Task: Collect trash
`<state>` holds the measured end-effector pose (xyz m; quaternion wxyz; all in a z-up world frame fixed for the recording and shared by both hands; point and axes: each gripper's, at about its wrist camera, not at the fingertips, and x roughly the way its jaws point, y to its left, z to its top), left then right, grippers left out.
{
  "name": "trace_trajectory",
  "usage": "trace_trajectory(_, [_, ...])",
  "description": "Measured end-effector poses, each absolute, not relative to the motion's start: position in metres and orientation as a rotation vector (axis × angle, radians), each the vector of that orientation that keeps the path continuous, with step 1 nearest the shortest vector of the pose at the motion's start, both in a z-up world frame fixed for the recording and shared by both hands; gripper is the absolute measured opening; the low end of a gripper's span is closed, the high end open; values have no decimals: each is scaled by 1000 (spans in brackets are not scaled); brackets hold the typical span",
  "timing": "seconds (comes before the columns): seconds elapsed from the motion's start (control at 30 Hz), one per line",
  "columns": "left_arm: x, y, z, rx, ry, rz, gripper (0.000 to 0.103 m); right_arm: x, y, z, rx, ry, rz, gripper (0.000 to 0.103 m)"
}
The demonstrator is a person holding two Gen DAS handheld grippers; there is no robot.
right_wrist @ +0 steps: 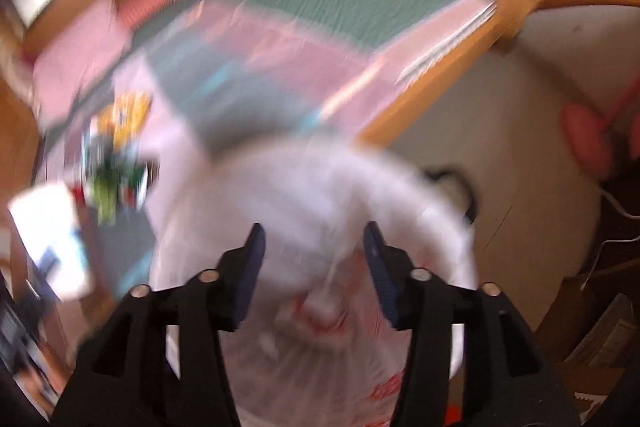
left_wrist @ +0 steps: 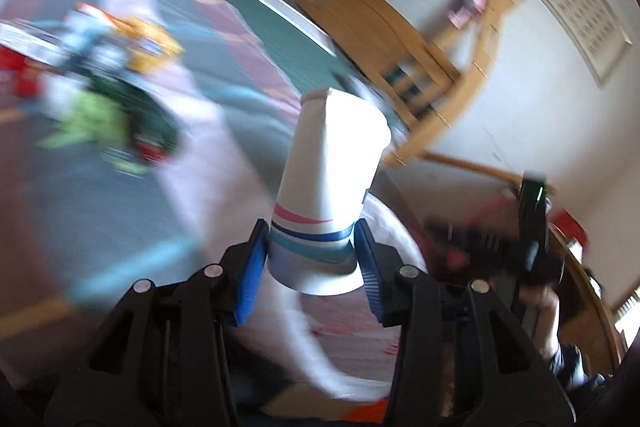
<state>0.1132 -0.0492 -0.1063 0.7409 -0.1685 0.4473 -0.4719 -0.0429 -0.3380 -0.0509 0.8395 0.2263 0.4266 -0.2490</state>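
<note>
One paper cup (left_wrist: 328, 187) is pinched at its base by the left gripper (left_wrist: 312, 259) above one white plastic bag (right_wrist: 316, 211). The right gripper (right_wrist: 314, 267) has its jaws spread, empty, over the bag. One blurred litter pile (left_wrist: 108, 79) lies left.

Left gripper (left_wrist: 310, 259) jaws clamped; right gripper (right_wrist: 314, 267) jaws apart.

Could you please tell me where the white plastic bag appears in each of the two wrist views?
Left wrist: white plastic bag lies bottom centre, behind the paper cup held by the left gripper.
Right wrist: bag fills bottom centre, under the open right gripper.
Shared landmark: colourful wrapper pile, at left.
</note>
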Motion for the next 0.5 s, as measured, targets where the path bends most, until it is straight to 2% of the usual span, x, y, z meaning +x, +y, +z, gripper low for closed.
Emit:
trace_trajectory(0.07, [99,-87,-111,-341,1014,-1153,44,-48,-347,-35,484,840,-539,60])
trace_trajectory(0.1, [89,-105,-112,-310,1027,-1202,50,-50,-347,-29,490,821,-538,60])
trace_trajectory(0.13, [80,-124,-115,-258,1037,-1239,69,-52,-348,-24,497,803,-536,60])
trace_trajectory(0.2, [75,-135,-118,-188,1030,-1223,88,-54,-346,-19,493,775,-538,60])
trace_trajectory(0.3, [86,-117,-107,-143,983,-1140,89,-47,-336,-10,451,733,-548,60])
trace_trajectory(0.5, [165,22,-58,-115,860,-441,92,38,-255,-20,338,773,-334,61])
